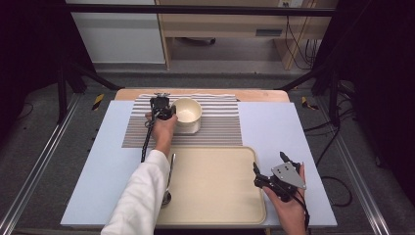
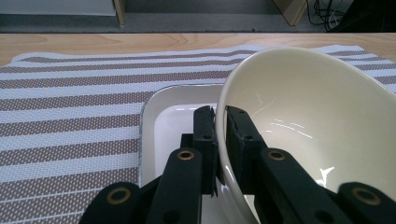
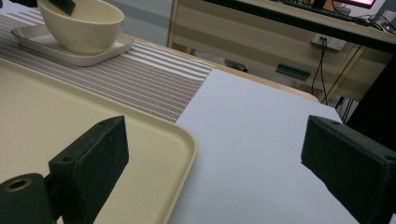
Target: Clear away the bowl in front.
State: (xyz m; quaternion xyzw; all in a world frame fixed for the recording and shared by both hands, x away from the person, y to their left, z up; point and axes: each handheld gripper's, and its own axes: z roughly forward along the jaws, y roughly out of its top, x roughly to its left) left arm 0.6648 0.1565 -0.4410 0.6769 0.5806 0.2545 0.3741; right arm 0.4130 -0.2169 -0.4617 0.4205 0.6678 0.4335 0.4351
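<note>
High view: left gripper [image 1: 164, 108] at cream bowl [image 1: 187, 115] on striped mat [image 1: 215, 122]; right gripper [image 1: 274, 178] beside tray [image 1: 215, 196].
Left gripper view: jaws pinching bowl rim [image 2: 223, 116], bowl tilted over white dish [image 2: 161, 121].
Right gripper view: jaws spread wide, nothing between.

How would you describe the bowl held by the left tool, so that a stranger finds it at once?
Start at the striped placemat at the table's far edge. On it lies a shallow white rectangular dish, and the cream bowl sits in that dish. It is the one round, deep vessel there, and the left tool is clamped on its rim, one jaw inside and one outside.
</note>
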